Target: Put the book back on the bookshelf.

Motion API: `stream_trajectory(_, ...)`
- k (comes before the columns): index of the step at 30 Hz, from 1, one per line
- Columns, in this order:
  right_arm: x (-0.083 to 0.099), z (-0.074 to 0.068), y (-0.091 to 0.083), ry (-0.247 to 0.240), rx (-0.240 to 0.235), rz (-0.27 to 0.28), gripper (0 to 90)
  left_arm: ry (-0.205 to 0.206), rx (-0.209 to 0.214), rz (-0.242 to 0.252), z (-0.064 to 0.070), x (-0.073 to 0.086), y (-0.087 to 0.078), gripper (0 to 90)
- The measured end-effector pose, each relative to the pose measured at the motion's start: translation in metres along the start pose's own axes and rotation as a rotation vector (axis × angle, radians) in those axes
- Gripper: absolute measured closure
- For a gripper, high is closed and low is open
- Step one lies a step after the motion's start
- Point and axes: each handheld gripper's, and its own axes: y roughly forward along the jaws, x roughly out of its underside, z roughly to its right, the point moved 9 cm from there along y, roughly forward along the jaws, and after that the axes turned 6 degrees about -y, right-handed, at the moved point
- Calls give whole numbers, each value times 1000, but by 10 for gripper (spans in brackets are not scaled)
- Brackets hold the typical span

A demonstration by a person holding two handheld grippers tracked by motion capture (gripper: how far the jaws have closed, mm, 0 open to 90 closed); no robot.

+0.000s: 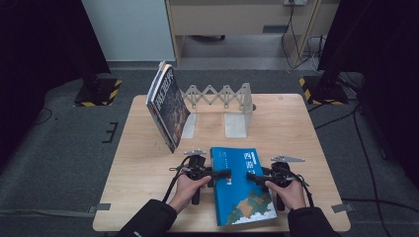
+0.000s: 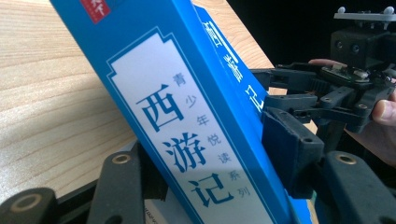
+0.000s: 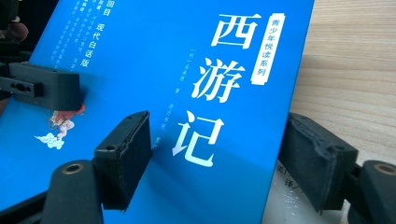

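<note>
A: Gripping from both sides? Left gripper [image 1: 221,174] and right gripper [image 1: 253,177] point inward, each clamped on the blue glossy paperback book [image 1: 243,185].

B: Yes; book near the wooden table [image 1: 296,128] front edge, spine raised.

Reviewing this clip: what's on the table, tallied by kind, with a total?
Books: 2, the blue book lying flat between both grippers and the dark book leaning at the rack's left end
Folding book rack: 1
Handheld grippers: 2, left gripper and right gripper
Total: 5
</note>
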Motion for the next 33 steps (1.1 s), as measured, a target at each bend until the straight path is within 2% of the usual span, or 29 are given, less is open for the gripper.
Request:
stream_trajectory(8, -1, 2, -2, -13, -13, -5, 285, -12, 3, 1, 0, 0, -1, 473)
stream_trajectory(14, 0, 2, -1, 10, -20, 2, 268, -34, 2, -13, 4, -2, -3, 494)
stream_trajectory(27, -5, -1, -2, 24, -54, 29, 249, -4, -15, -41, 16, -10, -11, 524)
stream_trajectory(29, -4, -1, -2, 34, -62, 25, 219, -2, -20, -38, 18, -12, -14, 530)
stream_trajectory(33, -4, -3, -1, 75, -102, 32, 223, 10, -18, -27, 20, -17, -19, 546)
